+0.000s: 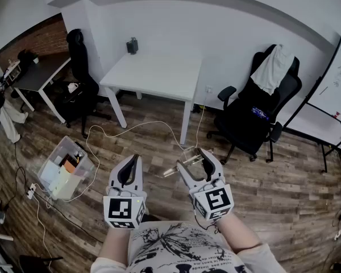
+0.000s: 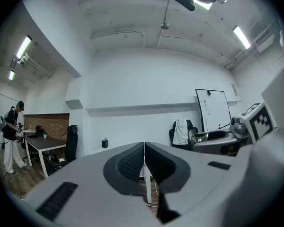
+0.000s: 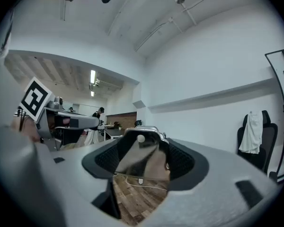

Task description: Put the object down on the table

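Observation:
My right gripper is shut on a clear, see-through container with a shiny rim, held in the air over the wooden floor. In the right gripper view the container fills the gap between the widely spread pads of that gripper. My left gripper hangs beside it at the left, shut, with its pads meeting and nothing between them. The white table stands ahead by the wall, well beyond both grippers.
A small dark object sits at the table's far edge. Black office chairs stand at the left and right of it. A clear bin of clutter and white cables lie on the floor. A whiteboard stands at the right.

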Motion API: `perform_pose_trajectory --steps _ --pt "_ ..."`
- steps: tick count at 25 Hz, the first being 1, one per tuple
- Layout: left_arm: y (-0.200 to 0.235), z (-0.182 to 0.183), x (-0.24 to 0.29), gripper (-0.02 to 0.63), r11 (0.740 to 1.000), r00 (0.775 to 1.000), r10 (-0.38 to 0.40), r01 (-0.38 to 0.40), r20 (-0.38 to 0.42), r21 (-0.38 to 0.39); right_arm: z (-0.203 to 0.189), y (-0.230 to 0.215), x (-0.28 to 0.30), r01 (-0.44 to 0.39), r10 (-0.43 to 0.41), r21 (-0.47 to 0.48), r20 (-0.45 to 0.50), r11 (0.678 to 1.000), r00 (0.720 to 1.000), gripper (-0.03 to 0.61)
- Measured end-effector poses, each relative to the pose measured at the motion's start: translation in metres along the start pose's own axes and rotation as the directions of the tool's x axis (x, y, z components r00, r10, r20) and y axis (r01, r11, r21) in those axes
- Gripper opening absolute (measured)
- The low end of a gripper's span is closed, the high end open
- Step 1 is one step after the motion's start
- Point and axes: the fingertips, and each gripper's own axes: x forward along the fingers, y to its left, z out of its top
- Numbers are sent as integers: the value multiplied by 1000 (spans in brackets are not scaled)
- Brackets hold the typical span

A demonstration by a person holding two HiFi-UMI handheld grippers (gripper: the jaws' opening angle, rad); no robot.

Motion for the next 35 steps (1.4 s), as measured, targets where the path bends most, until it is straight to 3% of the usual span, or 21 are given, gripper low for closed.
perform_pose_trajectory --steps 14,21,27,35 --pt "12 -8 18 12 1000 1000 8 -8 -19 3 -14 -11 20 52 -51 41 -32 998 998 282" --pt "32 -19 45 12 1000 999 -5 5 -32 -13 -25 -20 61 32 -26 86 -65 996 998 282" --pt "88 -25 96 12 1000 1000 10 -10 -17 12 -36 -21 139 23 -16 88 -80 996 997 282" --pt "200 -25 203 12 999 999 -41 41 3 -3 -25 -43 278 96 -89 70 -93 993 992 282"
